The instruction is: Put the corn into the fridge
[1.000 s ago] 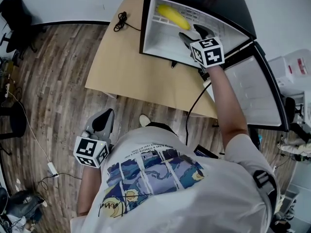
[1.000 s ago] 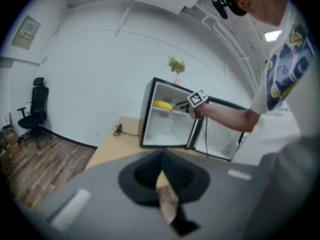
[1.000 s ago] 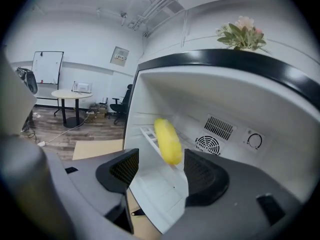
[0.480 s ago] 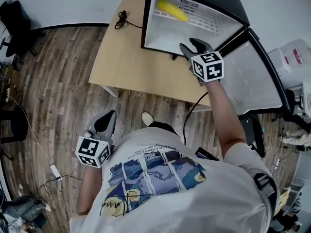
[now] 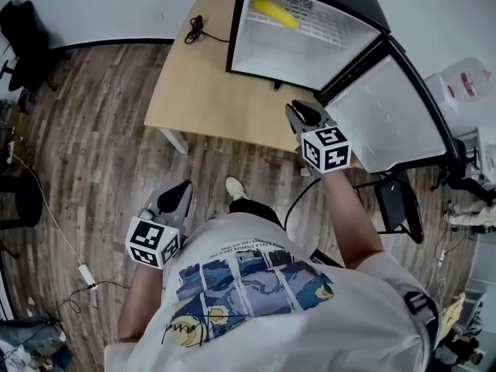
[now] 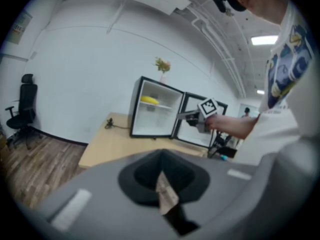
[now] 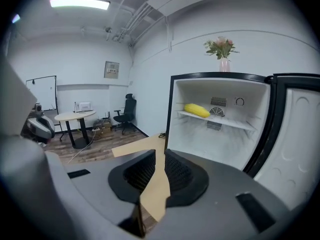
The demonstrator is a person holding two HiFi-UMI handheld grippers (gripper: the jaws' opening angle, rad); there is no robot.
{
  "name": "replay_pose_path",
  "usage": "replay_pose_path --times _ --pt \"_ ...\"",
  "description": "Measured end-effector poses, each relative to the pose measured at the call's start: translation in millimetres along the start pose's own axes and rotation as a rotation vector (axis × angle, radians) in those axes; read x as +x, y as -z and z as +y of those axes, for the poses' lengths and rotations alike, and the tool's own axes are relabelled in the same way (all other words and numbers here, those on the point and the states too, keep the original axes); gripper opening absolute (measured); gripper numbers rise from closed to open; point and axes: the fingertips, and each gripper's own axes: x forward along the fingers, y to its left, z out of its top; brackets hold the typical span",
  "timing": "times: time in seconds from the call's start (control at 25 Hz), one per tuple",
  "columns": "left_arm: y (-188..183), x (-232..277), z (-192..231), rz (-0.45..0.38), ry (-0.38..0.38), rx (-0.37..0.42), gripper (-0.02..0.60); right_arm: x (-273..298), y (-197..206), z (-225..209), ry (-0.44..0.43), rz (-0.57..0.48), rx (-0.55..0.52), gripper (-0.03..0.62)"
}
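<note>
The yellow corn (image 5: pixel 275 12) lies on the upper shelf of the open fridge (image 5: pixel 256 60), apart from both grippers; it also shows as the corn (image 7: pixel 197 110) in the right gripper view and the corn (image 6: pixel 149 100) in the left gripper view. My right gripper (image 5: pixel 298 115) hangs in front of the fridge, by the table's near edge. Its jaws are closing, a narrow gap still shows, and nothing is between them (image 7: pixel 159 171). My left gripper (image 5: pixel 177 196) is low at my left side over the floor, jaws together and empty (image 6: pixel 161 176).
The fridge door (image 5: pixel 387 115) stands swung open to the right. The fridge sits on a wooden table (image 5: pixel 201 84) with a black cable (image 5: pixel 194 31) at its back. A vase of flowers (image 7: pixel 223 54) tops the fridge. An office chair (image 5: pixel 27 22) stands far left.
My right gripper has drawn back out of the fridge toward me and its jaws have narrowed. The corn stays on the shelf. The left gripper shifted a little.
</note>
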Motion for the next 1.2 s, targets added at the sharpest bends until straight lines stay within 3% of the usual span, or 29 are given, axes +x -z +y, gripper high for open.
replay_pose_path --times 0.32,0.72,1.2 --pt "14.0 -11.5 -16.2 0.005 0.044 0.02 0.009 -47.5 33.1 63.6 -0.044 -0.019 0.049 0.025" --pt "33.3 -27.3 -38.1 0.005 0.087 0.026 0.009 -88.0 72.3 166.2 -0.195 0.026 0.062 0.015" --pt "46.7 -39.5 -49.2 0.001 0.09 0.021 0.009 -107.3 77.3 185.5 -0.201 0.008 0.033 0.012"
